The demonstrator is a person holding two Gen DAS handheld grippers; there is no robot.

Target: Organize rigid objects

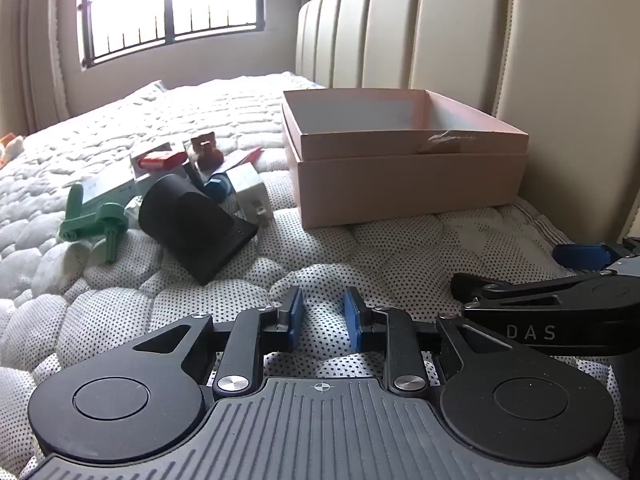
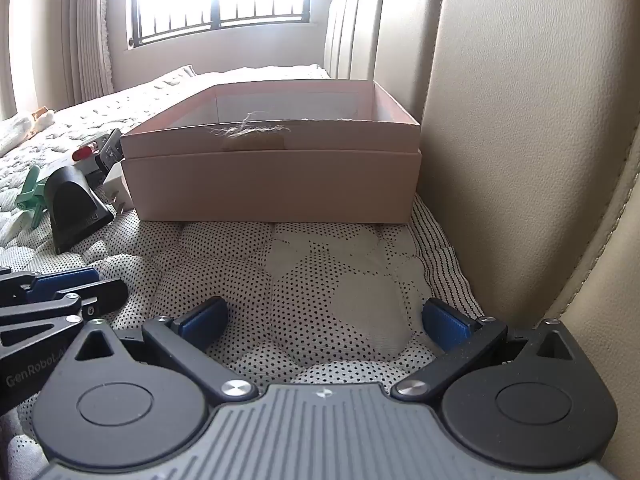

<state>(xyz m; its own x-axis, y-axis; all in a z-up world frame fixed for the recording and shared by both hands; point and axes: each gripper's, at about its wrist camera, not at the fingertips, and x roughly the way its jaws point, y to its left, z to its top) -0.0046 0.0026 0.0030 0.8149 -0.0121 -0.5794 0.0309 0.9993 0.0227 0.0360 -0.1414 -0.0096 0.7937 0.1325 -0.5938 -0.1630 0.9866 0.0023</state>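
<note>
An open pink box [image 1: 404, 172] sits on the bed by the headboard; it also shows in the right wrist view [image 2: 272, 184] and looks empty. Left of it lies a pile of small items: a black curved block [image 1: 192, 224] [image 2: 74, 208], a green plastic piece [image 1: 96, 224] [image 2: 30, 196], a white charger [image 1: 250, 188], a brown figure [image 1: 206, 152], a red item [image 1: 162, 160] and a blue round piece [image 1: 218, 190]. My left gripper [image 1: 323, 316] is partly open and empty, low over the mattress. My right gripper [image 2: 324, 320] is wide open and empty, before the box.
The quilted dotted mattress [image 1: 360, 248] carries everything. A padded beige headboard [image 2: 520, 140] rises close on the right. A barred window [image 1: 172, 4] is at the far wall. The right gripper's arm [image 1: 560, 304] lies just right of my left gripper.
</note>
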